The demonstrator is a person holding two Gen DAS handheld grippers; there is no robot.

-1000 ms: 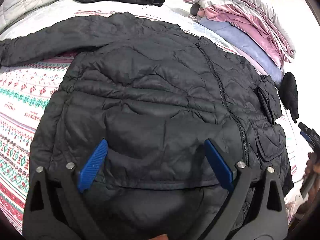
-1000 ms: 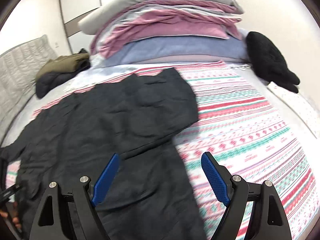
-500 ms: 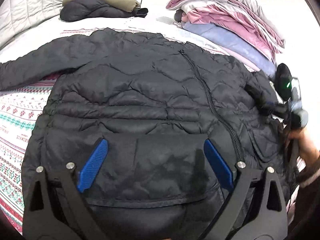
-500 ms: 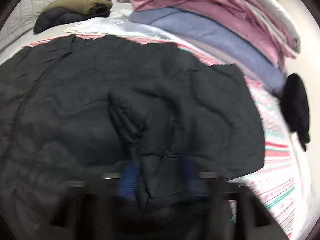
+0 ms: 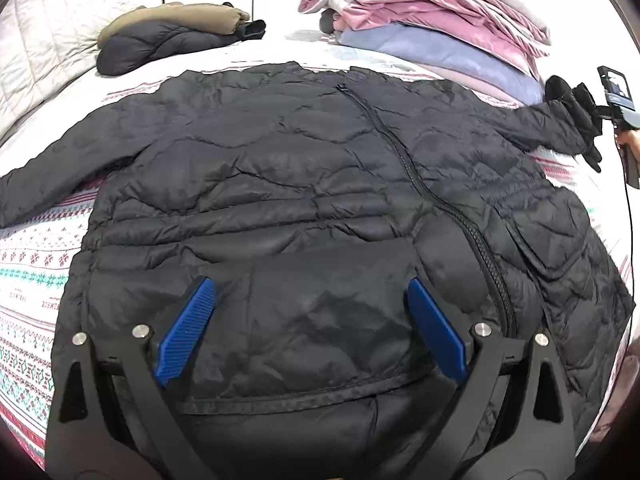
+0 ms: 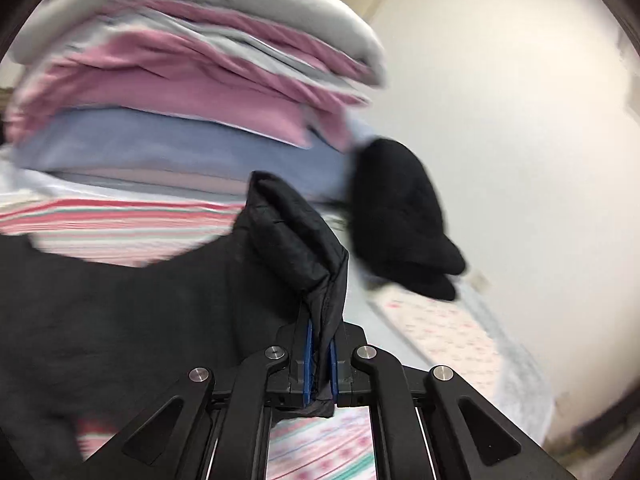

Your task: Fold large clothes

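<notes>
A black quilted jacket [image 5: 304, 184] lies front up and zipped on the patterned bedspread [image 5: 32, 280], its left sleeve stretched out to the left. My left gripper [image 5: 310, 328] is open, its blue pads spread above the jacket's hem. My right gripper [image 6: 320, 360] is shut on the jacket's right sleeve [image 6: 296, 240] near the cuff and holds it lifted; it shows in the left wrist view at the far right edge [image 5: 616, 96], with the sleeve [image 5: 552, 128] pulled out sideways.
A stack of folded pink, blue and grey bedding [image 5: 432, 20] sits at the back right. A dark and olive pile of clothes [image 5: 168, 36] lies at the back left. A small black garment [image 6: 396, 216] lies by the bedding near the wall.
My right gripper has shut on the right sleeve and pulled it outward to the right, unfolding it from the jacket's body. My left gripper has stayed open over the hem.
</notes>
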